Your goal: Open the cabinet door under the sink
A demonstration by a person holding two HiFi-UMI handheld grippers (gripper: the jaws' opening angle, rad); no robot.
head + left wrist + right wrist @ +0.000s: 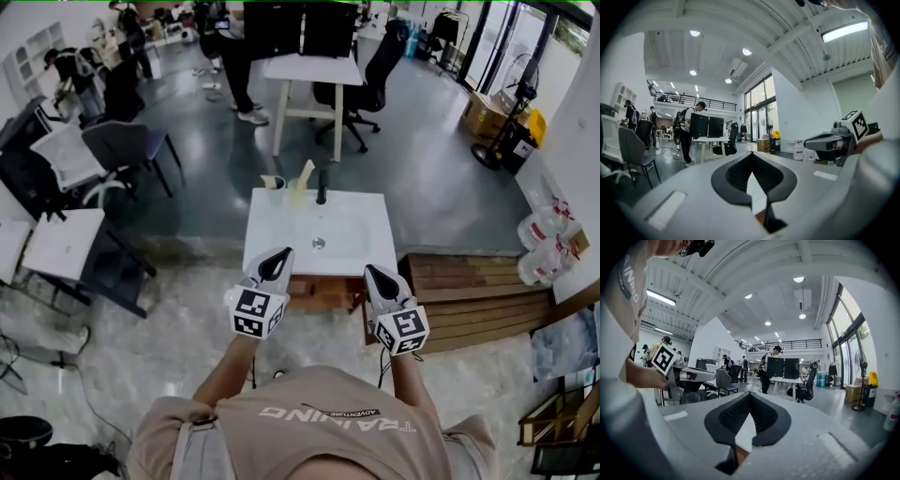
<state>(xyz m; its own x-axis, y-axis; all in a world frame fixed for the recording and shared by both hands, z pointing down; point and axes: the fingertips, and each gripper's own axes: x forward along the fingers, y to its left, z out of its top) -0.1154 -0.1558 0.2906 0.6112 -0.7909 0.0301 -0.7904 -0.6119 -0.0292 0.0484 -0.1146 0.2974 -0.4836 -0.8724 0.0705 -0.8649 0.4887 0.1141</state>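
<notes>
The sink (281, 232) stands just ahead; the cabinet door (323, 292) shows as brown wood under its near edge. Drop below that edge first. Your left gripper (278, 258) and right gripper (373, 274) have fingers pressed together, empty: spread one pair before hooking the door.

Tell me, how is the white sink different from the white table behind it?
The sink has a drain hole and a black tap; the table has a flat top carrying dark screens. The sink sits on a wooden cabinet, while the table stands on bare white legs. The sink is near; the table stands farther back. Both have white, rectangular tops.
</notes>
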